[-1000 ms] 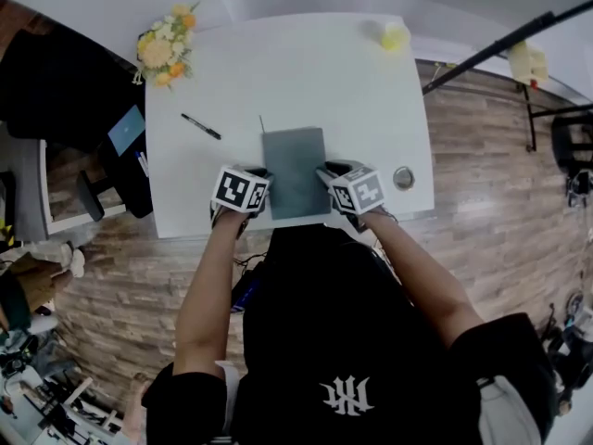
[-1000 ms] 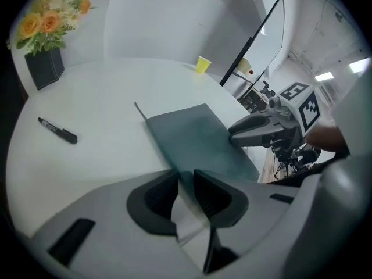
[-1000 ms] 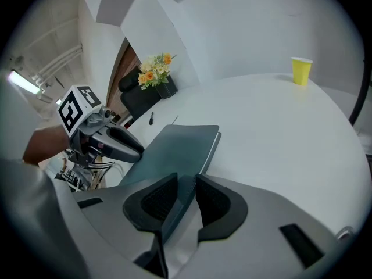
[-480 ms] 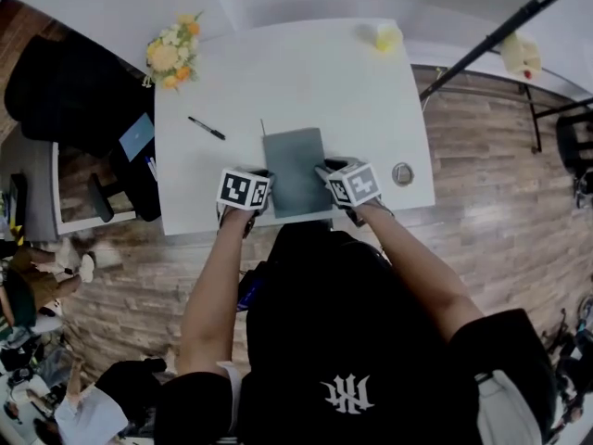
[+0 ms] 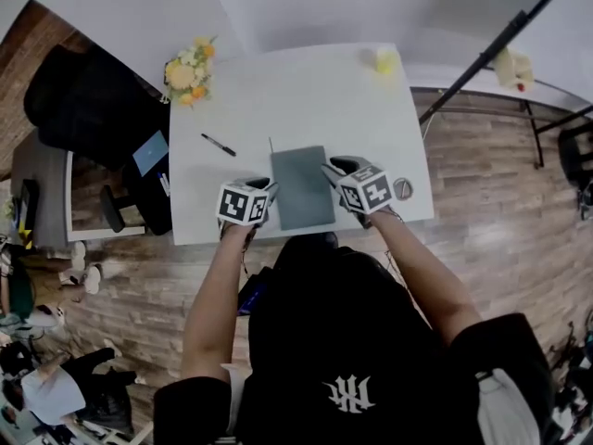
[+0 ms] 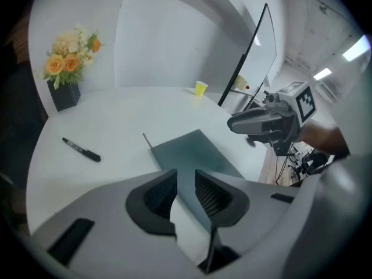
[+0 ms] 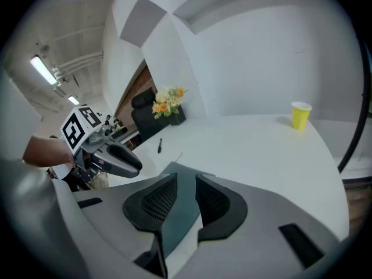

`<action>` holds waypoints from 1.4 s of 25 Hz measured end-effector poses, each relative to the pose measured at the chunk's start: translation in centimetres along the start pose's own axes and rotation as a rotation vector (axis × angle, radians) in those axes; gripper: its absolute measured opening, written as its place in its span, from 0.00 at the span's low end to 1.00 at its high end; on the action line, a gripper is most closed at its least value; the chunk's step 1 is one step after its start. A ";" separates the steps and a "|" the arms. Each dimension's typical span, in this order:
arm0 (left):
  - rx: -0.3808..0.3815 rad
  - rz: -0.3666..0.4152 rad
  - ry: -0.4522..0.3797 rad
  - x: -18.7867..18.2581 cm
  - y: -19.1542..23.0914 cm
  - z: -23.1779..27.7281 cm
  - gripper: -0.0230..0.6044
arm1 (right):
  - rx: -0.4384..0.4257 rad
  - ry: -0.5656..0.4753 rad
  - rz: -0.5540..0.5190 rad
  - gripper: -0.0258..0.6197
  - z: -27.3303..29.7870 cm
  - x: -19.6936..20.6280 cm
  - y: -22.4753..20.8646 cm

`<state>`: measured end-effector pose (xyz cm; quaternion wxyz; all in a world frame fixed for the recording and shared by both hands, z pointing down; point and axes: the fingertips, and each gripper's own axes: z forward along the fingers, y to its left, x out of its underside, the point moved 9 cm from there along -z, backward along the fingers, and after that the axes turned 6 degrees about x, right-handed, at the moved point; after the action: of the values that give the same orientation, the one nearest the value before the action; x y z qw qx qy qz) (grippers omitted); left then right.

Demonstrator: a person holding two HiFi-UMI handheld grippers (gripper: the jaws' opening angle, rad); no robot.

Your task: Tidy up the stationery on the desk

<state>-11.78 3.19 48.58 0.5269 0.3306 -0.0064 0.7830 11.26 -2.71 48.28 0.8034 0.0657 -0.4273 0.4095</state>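
At the bench's (image 5: 306, 91) near edge the notebook (image 5: 301, 188) lies flat. Left tongs (image 6: 186, 179), jaws just opened wider, and right tongs (image 7: 186, 185) hang parted, empty, over its sides; a straight lift should avoid nudging it.

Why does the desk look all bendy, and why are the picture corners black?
Head view: the wide lens bows the desk edges and floor planks. Left gripper view: the desk curves like a bowl, corners go black, the pen looks sharp. Right gripper view: same black corners; the cup is clear.
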 end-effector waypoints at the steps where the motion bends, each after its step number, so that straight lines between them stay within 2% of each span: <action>1: 0.009 0.014 -0.042 -0.7 -0.5 -0.8 0.19 | -0.019 -0.042 -0.017 0.22 -0.8 -1.2 0.2; 4: 0.019 0.069 -0.212 -3.1 -2.0 -3.8 0.18 | -0.077 -0.188 -0.059 0.16 -3.3 -5.0 1.3; 11: 0.033 0.253 -0.664 -7.6 -6.6 -13.0 0.06 | -0.234 -0.491 -0.191 0.13 -8.8 -11.3 5.5; 13: 0.028 0.305 -0.753 -8.3 -7.9 -15.6 0.04 | -0.289 -0.558 -0.239 0.12 -10.0 -12.5 7.0; 16: 0.020 0.374 -0.838 -8.4 -9.7 -18.4 0.04 | -0.339 -0.643 -0.299 0.11 -11.6 -13.6 9.0; 18: 0.013 0.397 -0.873 -7.5 -10.4 -19.5 0.04 | -0.353 -0.676 -0.327 0.11 -12.2 -13.9 10.1; 22: 0.008 0.375 -0.884 -5.3 -10.2 -20.2 0.04 | -0.368 -0.689 -0.343 0.11 -12.1 -13.9 11.6; 35: -0.017 0.275 -0.872 -1.9 -5.6 -21.5 0.04 | -0.374 -0.601 -0.335 0.12 -8.2 -14.2 12.6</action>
<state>-17.67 11.79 28.90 0.3690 0.6209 -0.2778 0.6334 3.24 0.73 29.57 0.6963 0.1038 -0.6942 0.1499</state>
